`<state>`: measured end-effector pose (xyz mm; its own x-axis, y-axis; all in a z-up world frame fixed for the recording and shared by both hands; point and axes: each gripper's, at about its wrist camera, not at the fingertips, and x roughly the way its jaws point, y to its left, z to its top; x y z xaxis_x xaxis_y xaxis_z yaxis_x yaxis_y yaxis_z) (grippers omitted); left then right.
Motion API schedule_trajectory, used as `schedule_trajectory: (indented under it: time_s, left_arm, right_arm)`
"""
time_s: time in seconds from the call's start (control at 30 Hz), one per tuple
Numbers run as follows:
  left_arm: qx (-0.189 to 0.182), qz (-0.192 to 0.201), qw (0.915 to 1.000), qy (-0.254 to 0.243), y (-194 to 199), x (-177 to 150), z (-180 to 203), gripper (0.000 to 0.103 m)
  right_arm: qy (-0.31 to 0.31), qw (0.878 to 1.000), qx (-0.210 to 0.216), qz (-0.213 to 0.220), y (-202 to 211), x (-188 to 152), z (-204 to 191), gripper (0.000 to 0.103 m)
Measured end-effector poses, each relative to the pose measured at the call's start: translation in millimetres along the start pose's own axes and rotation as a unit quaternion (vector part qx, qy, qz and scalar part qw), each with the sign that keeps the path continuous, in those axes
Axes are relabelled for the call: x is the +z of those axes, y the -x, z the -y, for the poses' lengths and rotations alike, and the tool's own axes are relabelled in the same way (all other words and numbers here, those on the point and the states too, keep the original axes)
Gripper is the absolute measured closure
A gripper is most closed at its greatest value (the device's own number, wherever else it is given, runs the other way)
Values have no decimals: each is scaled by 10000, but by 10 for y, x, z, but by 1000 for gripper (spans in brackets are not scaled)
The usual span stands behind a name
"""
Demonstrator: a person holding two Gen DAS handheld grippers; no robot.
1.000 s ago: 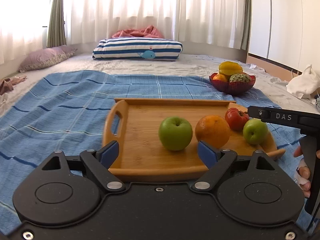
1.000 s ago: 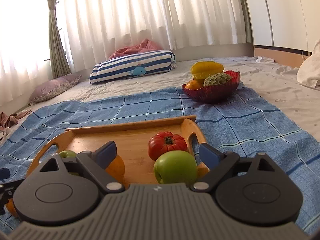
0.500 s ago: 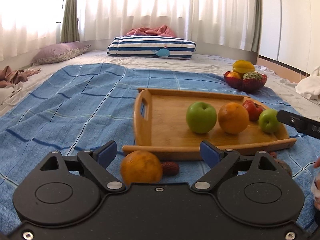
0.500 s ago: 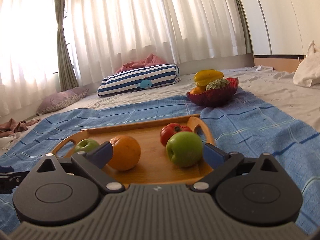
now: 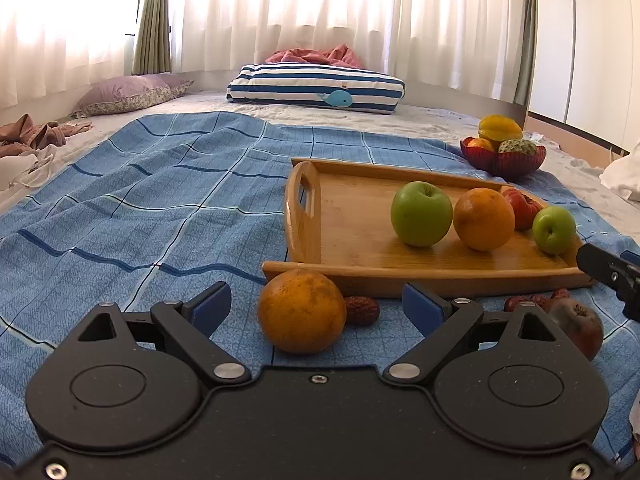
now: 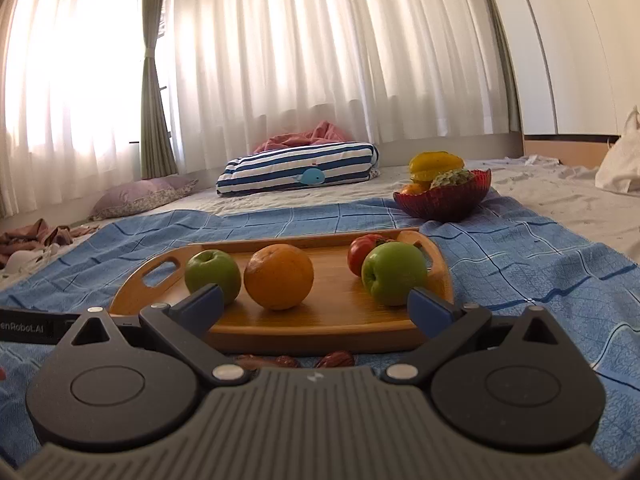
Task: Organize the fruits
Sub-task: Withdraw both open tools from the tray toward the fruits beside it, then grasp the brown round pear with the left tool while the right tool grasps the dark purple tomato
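Observation:
A wooden tray (image 5: pixel 352 240) on the blue cloth holds a large green apple (image 5: pixel 421 214), an orange (image 5: pixel 483 218), a red tomato (image 5: pixel 520 208) and a small green apple (image 5: pixel 553 230). A second orange (image 5: pixel 301 311) lies on the cloth before the tray, between the open fingers of my left gripper (image 5: pixel 316 306), with a red date (image 5: pixel 361 310) beside it. A dark fruit (image 5: pixel 576 330) and more dates lie at right. My right gripper (image 6: pixel 316 304) is open and empty in front of the tray (image 6: pixel 320 320); dates (image 6: pixel 334 359) lie under it.
A red bowl (image 5: pixel 502 160) with starfruit and other fruit stands beyond the tray, also in the right wrist view (image 6: pixel 444 196). A striped pillow (image 5: pixel 316 88) and a purple pillow (image 5: pixel 128 94) lie at the back. Clothes lie at far left.
Both grippers have pulled back and lowered away from the tray. The loose orange on the cloth now sits between my left gripper's open fingers.

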<state>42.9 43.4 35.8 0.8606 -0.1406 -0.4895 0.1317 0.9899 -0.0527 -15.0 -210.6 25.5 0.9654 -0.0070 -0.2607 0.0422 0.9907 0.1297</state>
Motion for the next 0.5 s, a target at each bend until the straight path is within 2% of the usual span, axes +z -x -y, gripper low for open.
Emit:
schedule_trajectory:
  time_s: [0.27, 0.5]
  left_arm:
    - [60, 87, 9999, -54, 30, -34, -12, 11]
    - [80, 91, 9999, -40, 20, -50, -19, 11]
  right_arm:
    - [374, 9991, 174, -65, 35, -62, -142, 0]
    - [453, 9988, 159, -129, 47, -113, -170, 0]
